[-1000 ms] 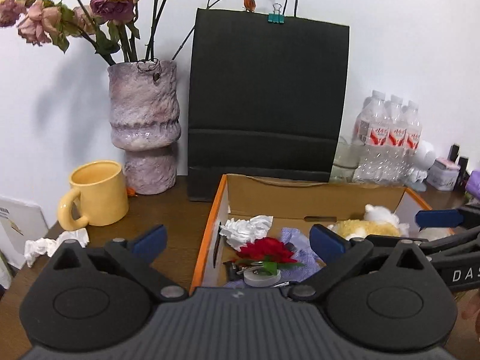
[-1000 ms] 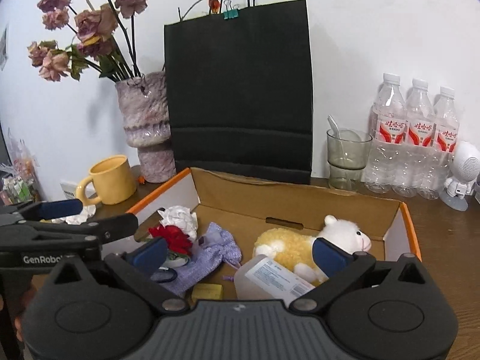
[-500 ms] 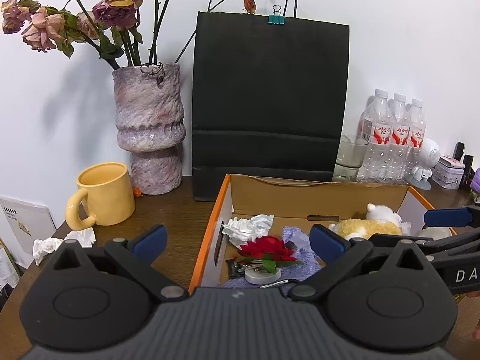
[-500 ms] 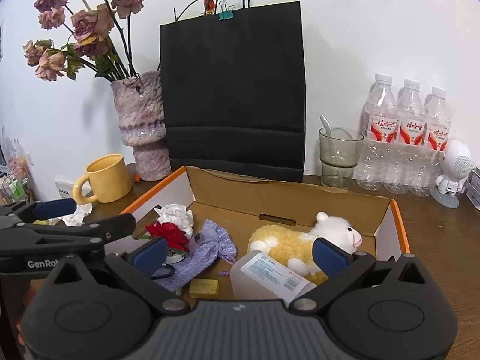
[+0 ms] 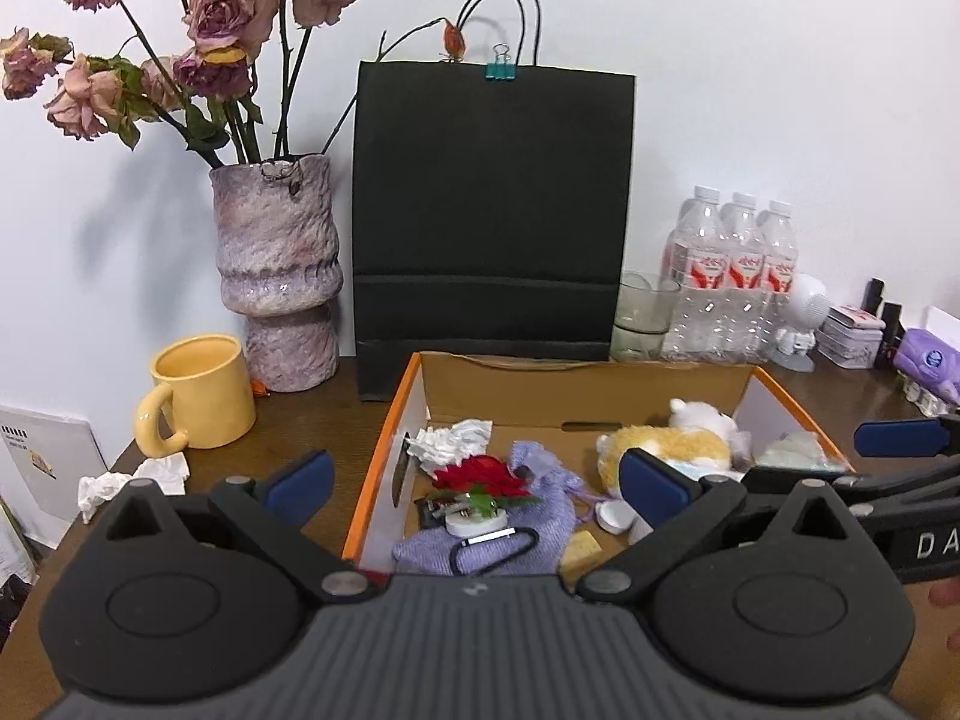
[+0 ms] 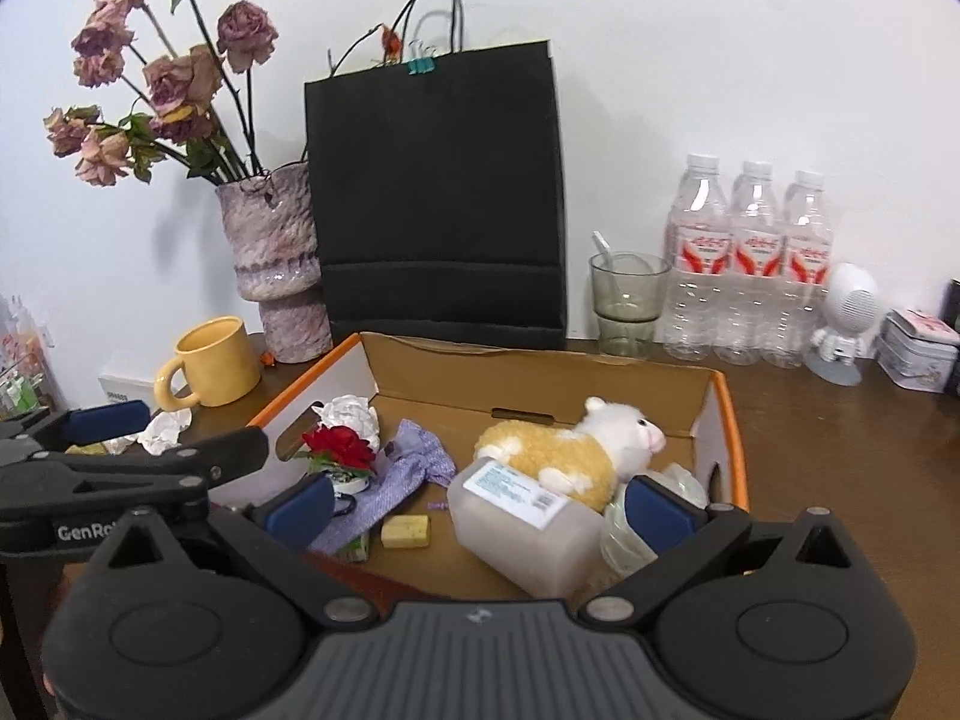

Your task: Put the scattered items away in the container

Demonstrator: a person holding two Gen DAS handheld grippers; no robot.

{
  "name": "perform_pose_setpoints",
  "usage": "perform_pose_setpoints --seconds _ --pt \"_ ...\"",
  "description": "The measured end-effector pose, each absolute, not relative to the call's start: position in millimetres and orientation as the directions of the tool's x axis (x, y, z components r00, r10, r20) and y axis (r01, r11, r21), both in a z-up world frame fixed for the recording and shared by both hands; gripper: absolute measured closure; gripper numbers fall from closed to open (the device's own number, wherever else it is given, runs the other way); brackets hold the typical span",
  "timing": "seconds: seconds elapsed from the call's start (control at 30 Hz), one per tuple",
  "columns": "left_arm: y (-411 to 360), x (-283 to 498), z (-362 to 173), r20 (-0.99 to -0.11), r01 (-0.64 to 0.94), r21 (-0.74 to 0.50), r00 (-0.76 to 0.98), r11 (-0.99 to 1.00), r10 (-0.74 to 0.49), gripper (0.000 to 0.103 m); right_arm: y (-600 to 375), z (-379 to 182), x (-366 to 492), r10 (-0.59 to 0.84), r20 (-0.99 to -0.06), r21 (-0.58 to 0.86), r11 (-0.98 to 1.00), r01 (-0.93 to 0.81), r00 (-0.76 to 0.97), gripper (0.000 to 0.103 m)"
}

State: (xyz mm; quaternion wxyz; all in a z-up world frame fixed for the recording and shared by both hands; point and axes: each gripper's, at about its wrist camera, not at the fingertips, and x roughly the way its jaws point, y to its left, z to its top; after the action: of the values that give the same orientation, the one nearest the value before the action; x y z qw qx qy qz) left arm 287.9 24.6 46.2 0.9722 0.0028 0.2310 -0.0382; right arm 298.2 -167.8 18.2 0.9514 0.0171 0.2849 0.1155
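Cardboard box [image 6: 717, 420] sits on the bench [image 5: 312, 420] in front of the black paper bag [image 5: 492, 210], holding plush sheep [image 6: 570, 450], red rose [image 6: 339, 447], purple pouch [image 6: 408, 480], plastic bottle [image 6: 522, 525] and crumpled tissue [image 5: 450, 441]. Another tissue wad [image 5: 132, 480] lies outside, near the yellow mug [image 5: 201, 393]. Left claw [image 5: 474, 480] and right claw [image 6: 480, 507] both wide, holding nothing, over the box's near edge.
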Motion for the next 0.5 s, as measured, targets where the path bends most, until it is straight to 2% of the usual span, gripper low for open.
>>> perform_pose_setpoints --seconds 0.23,0.5 --pt "27.5 270.4 51.7 -0.487 0.057 -0.008 0.872 0.998 -0.053 0.0 -167.7 24.9 268.5 0.164 -0.555 0.084 0.986 -0.141 0.816 0.0" --pt "23.5 237.9 57.4 -0.497 0.066 0.073 0.867 0.995 -0.021 0.0 -165.7 28.6 234.6 0.125 -0.569 0.076 0.992 -0.1 0.813 0.0"
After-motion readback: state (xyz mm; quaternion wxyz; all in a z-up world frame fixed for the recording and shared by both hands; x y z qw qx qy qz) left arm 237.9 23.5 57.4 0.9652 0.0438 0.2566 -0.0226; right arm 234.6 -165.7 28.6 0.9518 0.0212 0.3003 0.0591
